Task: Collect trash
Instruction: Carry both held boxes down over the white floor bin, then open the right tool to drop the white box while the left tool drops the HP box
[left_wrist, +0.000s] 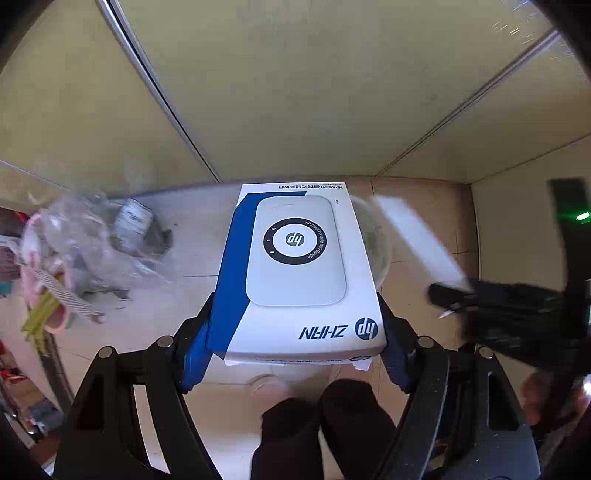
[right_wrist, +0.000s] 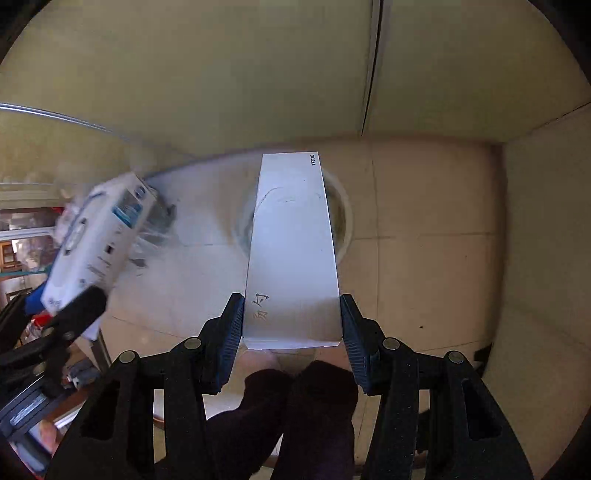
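My left gripper (left_wrist: 295, 332) was clenched on the white-and-blue HP WiFi dongle box (left_wrist: 295, 266), its pads pressing both long sides. My right gripper (right_wrist: 291, 325) was clamped on a plain white carton (right_wrist: 291, 251) the same way. Both boxes hung over the tiled floor (right_wrist: 424, 258), above a round clear container (right_wrist: 341, 218) standing near the cabinet doors (left_wrist: 295, 92). A clear trash bag (left_wrist: 85, 243) lay by the floor's left edge.
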